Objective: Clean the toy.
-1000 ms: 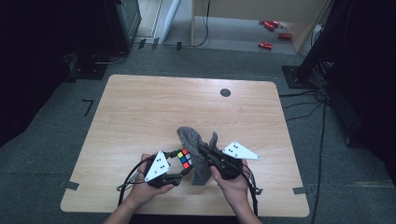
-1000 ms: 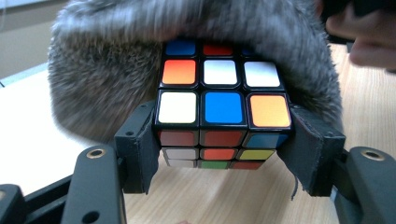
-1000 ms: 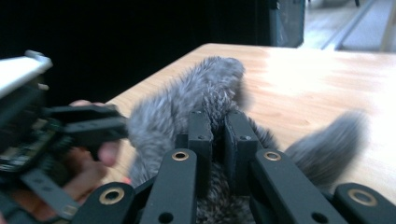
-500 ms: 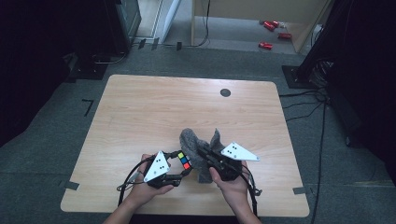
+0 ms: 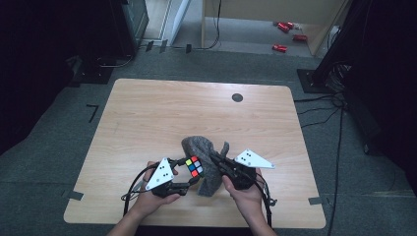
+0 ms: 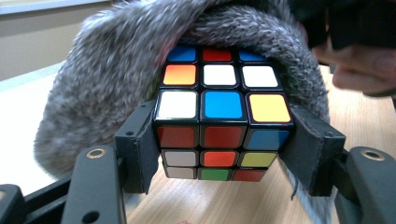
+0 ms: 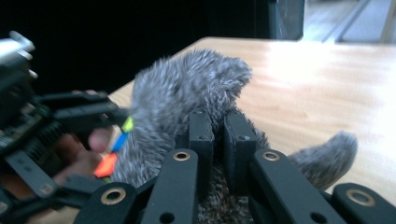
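- Since a second ago the grey fuzzy hat (image 5: 204, 162) has bunched in closer over the puzzle cube (image 5: 193, 166); both hands sit where they were. My reading: the cube is being slipped into the hat and is partly inside.
- The left gripper (image 6: 223, 154) is clamped on the cube, a pad (image 6: 140, 144) pressing either side face; the cube's far end lies under the hat's rim, straight ahead of these jaws.
- The right gripper (image 7: 217, 135) is nearly closed, pinching a fold of the hat's edge. The cube shows just left of it, beyond the fabric.
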The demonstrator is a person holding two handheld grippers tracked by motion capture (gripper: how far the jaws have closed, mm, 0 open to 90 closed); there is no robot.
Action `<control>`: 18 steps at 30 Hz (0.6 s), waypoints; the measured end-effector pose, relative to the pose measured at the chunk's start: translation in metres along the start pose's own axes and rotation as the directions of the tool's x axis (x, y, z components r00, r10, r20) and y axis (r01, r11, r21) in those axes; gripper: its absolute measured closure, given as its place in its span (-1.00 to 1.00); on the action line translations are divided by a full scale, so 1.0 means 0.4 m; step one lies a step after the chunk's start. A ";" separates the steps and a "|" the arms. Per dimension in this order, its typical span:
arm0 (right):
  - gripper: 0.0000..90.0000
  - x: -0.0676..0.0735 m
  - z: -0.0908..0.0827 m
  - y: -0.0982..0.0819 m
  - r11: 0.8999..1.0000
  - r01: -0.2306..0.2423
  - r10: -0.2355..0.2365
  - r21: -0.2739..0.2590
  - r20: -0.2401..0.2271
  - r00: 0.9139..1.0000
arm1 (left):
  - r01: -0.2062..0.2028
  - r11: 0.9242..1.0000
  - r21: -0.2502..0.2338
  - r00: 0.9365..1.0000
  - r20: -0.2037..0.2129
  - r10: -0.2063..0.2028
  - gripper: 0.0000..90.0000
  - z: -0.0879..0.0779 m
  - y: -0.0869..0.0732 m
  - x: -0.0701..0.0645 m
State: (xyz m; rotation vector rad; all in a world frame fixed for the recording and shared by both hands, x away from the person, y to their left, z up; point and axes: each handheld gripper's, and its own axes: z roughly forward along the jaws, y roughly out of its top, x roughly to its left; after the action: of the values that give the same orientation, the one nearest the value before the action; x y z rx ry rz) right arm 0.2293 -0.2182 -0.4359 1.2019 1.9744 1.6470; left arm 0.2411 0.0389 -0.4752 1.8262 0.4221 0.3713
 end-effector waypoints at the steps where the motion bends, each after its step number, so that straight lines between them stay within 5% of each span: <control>1: 0.88 0.000 0.000 0.000 1.000 0.000 0.000 0.000 0.000 1.000 | 0.001 1.000 -0.004 1.000 0.002 -0.001 -0.21 0.000 0.001 -0.002; 5: 0.88 -0.015 0.009 -0.011 1.000 -0.023 0.023 0.015 0.013 1.000 | 0.005 0.999 -0.032 1.000 -0.008 -0.005 -0.21 -0.010 0.011 -0.003; 12: 0.88 -0.028 0.029 -0.033 0.997 -0.048 0.047 0.063 0.012 0.999 | 0.074 0.994 -0.076 0.997 0.015 -0.073 -0.21 -0.027 0.015 0.018; 18: 0.88 -0.006 0.001 -0.003 1.000 -0.024 0.024 0.002 -0.002 1.000 | 0.075 0.994 -0.077 0.997 0.029 -0.073 -0.21 -0.022 0.017 0.011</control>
State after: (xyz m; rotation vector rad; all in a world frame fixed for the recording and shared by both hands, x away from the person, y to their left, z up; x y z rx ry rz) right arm 0.2307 -0.2197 -0.4377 1.2297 1.9704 1.6592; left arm 0.2417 0.0465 -0.4660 1.7329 0.4502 0.3082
